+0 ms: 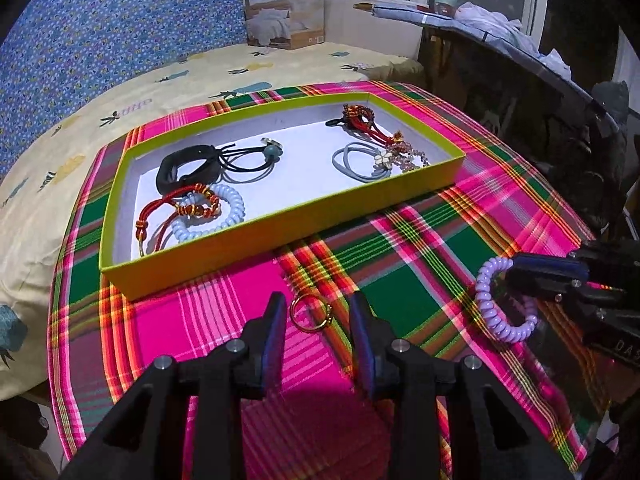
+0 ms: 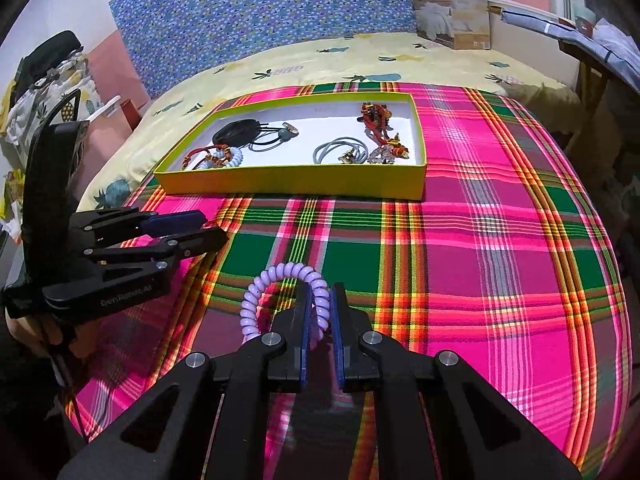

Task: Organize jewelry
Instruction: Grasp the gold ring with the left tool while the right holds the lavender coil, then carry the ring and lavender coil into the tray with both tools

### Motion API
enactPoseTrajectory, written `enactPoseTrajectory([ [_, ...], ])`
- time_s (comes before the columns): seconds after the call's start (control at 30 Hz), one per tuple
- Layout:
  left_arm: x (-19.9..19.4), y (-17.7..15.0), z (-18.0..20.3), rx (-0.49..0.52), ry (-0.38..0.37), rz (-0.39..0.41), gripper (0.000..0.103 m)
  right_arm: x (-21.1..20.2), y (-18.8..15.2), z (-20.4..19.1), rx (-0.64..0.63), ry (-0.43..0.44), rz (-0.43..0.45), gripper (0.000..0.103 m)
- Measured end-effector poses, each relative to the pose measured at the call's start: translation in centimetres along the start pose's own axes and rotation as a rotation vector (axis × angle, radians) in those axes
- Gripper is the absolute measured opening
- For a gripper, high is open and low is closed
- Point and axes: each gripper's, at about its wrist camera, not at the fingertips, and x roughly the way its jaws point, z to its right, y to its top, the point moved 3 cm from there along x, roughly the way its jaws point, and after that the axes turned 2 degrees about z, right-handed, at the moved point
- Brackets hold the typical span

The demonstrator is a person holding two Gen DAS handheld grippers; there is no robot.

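Note:
A small gold ring (image 1: 310,314) lies on the plaid cloth (image 1: 420,280), right between the fingers of my left gripper (image 1: 318,312). The jaws stand open, with neither pad touching the ring. My right gripper (image 2: 322,296) is shut on a lilac spiral hair tie (image 2: 280,276), whose loop hangs out to the left of the fingers. From the left wrist view that tie (image 1: 494,304) and the right gripper (image 1: 512,274) show at the right edge. The yellow-green box (image 1: 280,236) beyond holds several hair ties and bracelets. The left gripper (image 2: 204,228) appears at the left of the right wrist view.
The box (image 2: 296,186) sits at the far side of the cloth, on a bed with a yellow pineapple-print sheet (image 1: 120,92). A cardboard carton (image 1: 284,8) stands at the back. A dark table (image 1: 500,80) with laundry rises at the right. Clutter lines the left wall (image 2: 48,80).

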Motion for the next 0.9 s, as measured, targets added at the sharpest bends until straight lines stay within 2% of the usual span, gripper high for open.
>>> enactPoseTrajectory([
  [0.07, 0.0, 0.0, 0.0, 0.002, 0.004, 0.001, 0.024, 0.0, 0.0, 0.1, 0.002, -0.001, 0.001, 0.009],
  [0.47, -0.7, -0.3, -0.1, -0.026, 0.006, 0.009, 0.023, -0.5, 0.2, 0.0, 0.002, -0.004, 0.011, 0.009],
  [0.9, -4.9, -0.7, -0.7, -0.101, 0.01, 0.078, 0.023, -1.9, 0.7, -0.7, -0.005, -0.001, 0.044, 0.009],
])
